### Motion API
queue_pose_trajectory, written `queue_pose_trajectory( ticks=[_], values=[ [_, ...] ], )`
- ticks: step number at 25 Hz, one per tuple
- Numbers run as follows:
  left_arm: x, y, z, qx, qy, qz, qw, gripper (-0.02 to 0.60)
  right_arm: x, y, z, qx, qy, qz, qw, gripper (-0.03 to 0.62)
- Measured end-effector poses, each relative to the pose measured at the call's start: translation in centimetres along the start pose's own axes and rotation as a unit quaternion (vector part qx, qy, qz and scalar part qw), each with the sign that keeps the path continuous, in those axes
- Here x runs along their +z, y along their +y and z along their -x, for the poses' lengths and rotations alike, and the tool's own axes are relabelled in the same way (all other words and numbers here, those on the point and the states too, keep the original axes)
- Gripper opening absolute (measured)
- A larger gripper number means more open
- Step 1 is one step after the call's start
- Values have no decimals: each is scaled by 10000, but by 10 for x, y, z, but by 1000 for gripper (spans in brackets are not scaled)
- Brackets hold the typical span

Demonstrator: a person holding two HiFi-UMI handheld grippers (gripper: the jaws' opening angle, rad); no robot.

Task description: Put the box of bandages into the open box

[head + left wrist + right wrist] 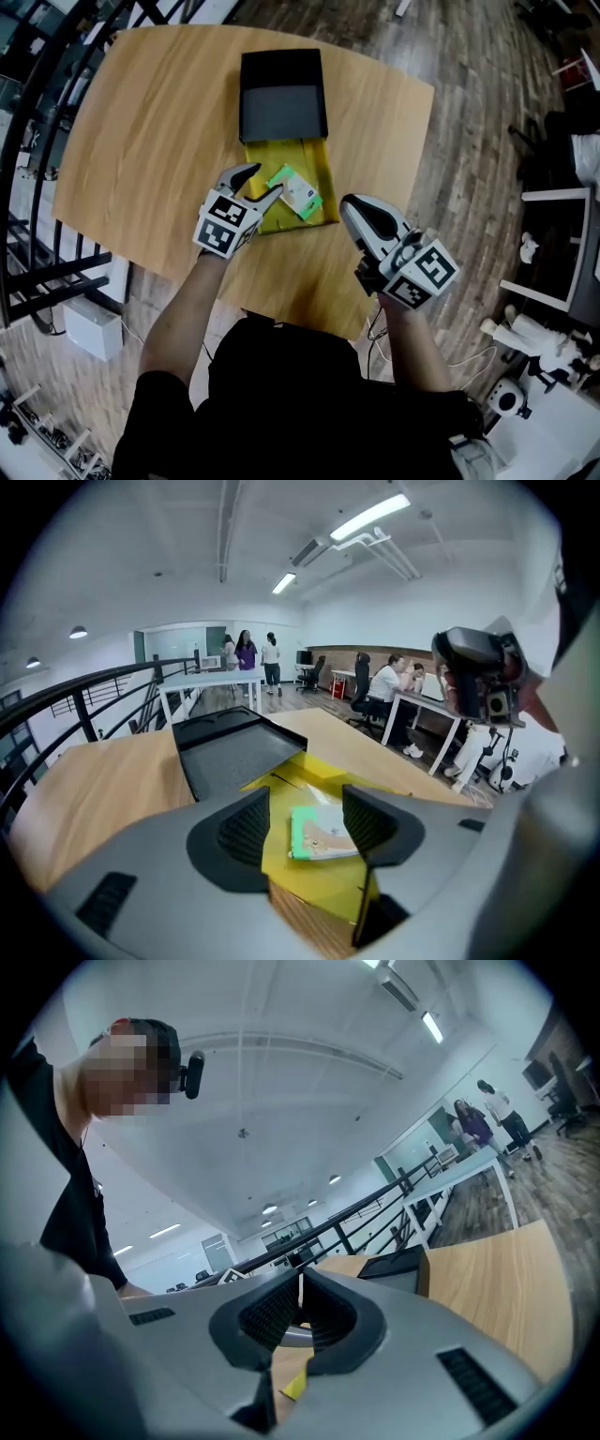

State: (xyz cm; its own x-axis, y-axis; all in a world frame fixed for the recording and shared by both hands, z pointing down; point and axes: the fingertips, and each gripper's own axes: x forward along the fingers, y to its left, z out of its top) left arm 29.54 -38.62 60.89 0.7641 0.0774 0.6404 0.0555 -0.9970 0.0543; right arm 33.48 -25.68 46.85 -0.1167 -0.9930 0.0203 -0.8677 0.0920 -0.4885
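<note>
Bandage box (pixel 300 192) lies flat in the yellow box (pixel 314 155), near end; black lid (pixel 281 94) at the far end. L tool (pixel 265 180) hangs over it, jaws wide, nothing gripped. R tool (pixel 361 214) sits right, over the surface (pixel 141 141), jaws together, empty.

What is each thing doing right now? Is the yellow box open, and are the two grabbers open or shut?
Yellow box: open, flat on the table.
Black lid: off the opening, inner side up, at the yellow box's far end.
Box of bandages: lying flat inside the yellow box.
Left gripper: open, over the bandages, not gripping.
Right gripper: shut, empty, away from the box.
</note>
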Motion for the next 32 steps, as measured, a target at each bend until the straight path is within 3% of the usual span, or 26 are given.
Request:
queue_pose_trajectory(
  ticks=[5,13,27,32],
  values=[
    [19,11,48,110,-707,-82,9974,198,12,30,-26,174,-41,340,9993,38],
    [27,14,157,354,-1447,-73,9888,100,24,105,-50,455,-194,596,9970,40],
    [9,26,307,1162,-2097,120,9708,35,38,193,-74,799,-295,1349,9872,35],
    [6,26,350,1466,-2382,277,9597,31,48,222,-73,969,-440,1594,9815,35]
  ],
)
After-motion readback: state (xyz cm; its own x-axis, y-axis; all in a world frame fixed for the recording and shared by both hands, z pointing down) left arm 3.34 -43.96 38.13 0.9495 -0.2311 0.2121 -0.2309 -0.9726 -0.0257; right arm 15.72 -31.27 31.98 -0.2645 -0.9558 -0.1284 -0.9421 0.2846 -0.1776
